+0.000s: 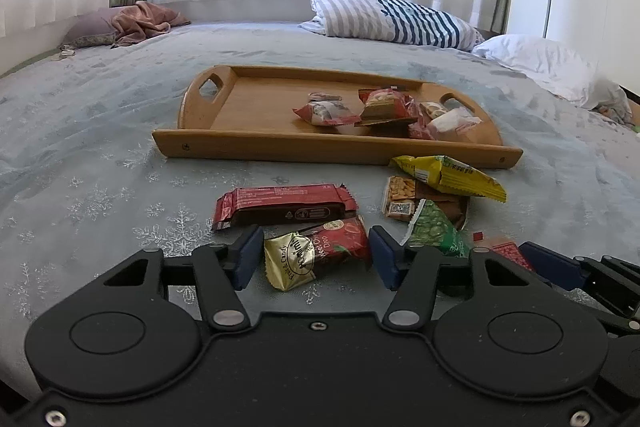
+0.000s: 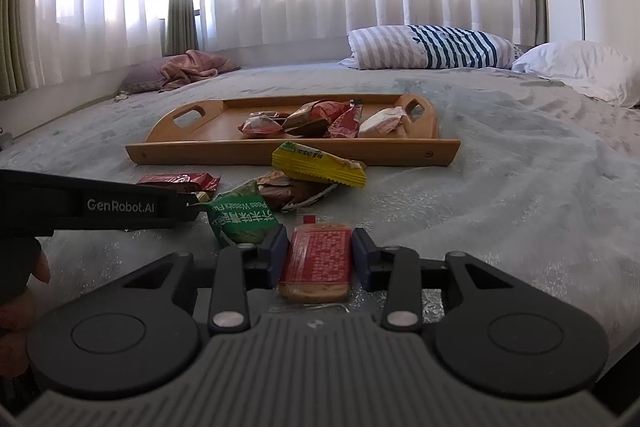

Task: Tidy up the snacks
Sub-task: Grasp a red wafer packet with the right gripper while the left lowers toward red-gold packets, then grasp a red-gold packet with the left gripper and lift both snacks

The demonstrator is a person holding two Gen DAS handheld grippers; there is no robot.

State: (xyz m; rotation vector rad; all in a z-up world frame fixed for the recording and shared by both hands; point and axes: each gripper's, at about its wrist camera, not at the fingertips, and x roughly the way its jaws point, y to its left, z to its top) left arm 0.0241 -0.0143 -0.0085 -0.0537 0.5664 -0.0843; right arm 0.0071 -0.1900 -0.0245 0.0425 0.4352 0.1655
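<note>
straddling, left wrist view: the left gripper (image 1: 316,259) sits low on the bedspread (image 1: 100,155), jaws spread to either side of the gold-and-red candy packet (image 1: 316,254); whether the pads already touch the wrapper is hard to tell.
nearby snacks: a dark red bar (image 1: 284,205) lies just beyond the candy; a yellow packet (image 1: 448,175) rests on a cracker pack (image 1: 404,197) to the right, with a green peas bag (image 1: 436,227) beside them.
tray: the wooden tray (image 1: 248,143) lies farther up the bed, several wrapped snacks piled at its right end.
right wrist view: the right gripper (image 2: 320,259) has its jaws against both long sides of the red wafer pack (image 2: 316,259), apparently pinching it, the pack low over the bedspread.
left tool seen from here: its black body crosses from the left edge, next to the green peas bag (image 2: 240,219).
tray from here: wooden tray (image 2: 292,149) well apart, straight ahead.
handling: both packs look light; the candy wrapper is soft, crinkly and likely slippery, best taken across its middle; the wafer pack seems stiffer but crushable, so a gentle squeeze on the long edges suits it.
</note>
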